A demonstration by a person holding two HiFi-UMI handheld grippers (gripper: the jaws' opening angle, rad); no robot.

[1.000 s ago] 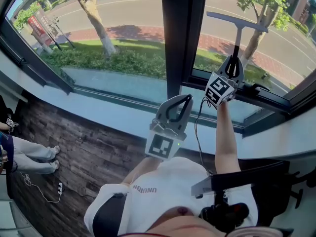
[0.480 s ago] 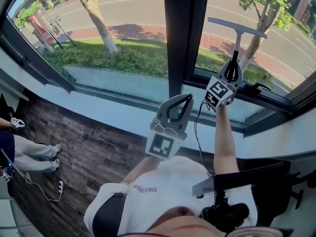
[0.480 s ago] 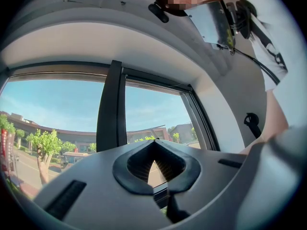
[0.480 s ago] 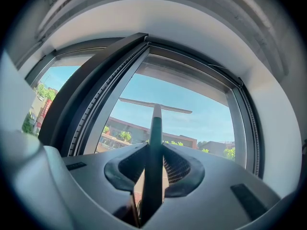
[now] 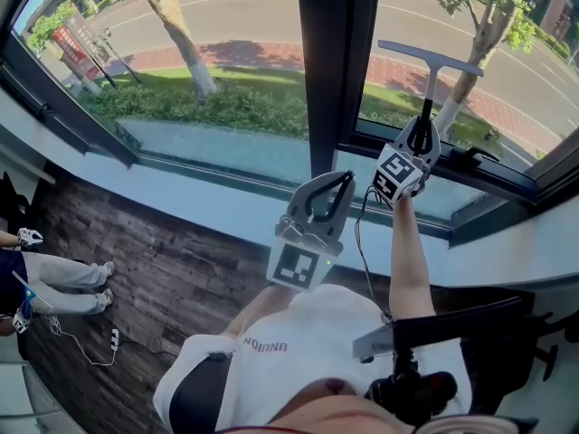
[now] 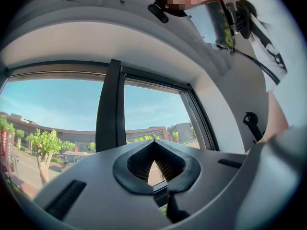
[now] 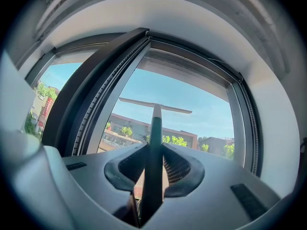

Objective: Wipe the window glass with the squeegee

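Black padded jaws of the right gripper [image 7: 153, 150] are clamping the dark handle of the squeegee [image 7: 155, 123], which is running straight out ahead of the gripper along its midline. At the far end of the handle, the long thin blade [image 7: 155, 105] is sitting crosswise like the bar of a T. It seems to be lying against the window glass [image 7: 201, 104] ahead of the jaws, though contact cannot be confirmed. In the head view this gripper is being held up at arm's length, with its marker cube [image 5: 398, 172] facing back toward the person and the blade spanning the pane beyond it. Just to the gripper's right, a dark window latch [image 5: 470, 159] is resting on the lower frame.

The left gripper [image 6: 154, 143] is holding nothing. Its jaw tips are meeting, leaving only a small diamond-shaped gap behind them, through which the scene outside is showing. In the head view it is hanging lower and nearer the person's body than the right one, well apart from the squeegee. It is pointing toward the dark vertical window post [image 5: 330, 61] ahead of it, with the pale sill [image 5: 208, 208] lying below and beyond its jaws.

Far off to the left gripper's left, another person's legs [image 5: 54, 283] are showing on the dark wooden floor [image 5: 163, 278], near a cable [image 5: 81, 355]. Beyond the glass, trees [image 5: 167, 7], grass and a road are lying in sunlight.
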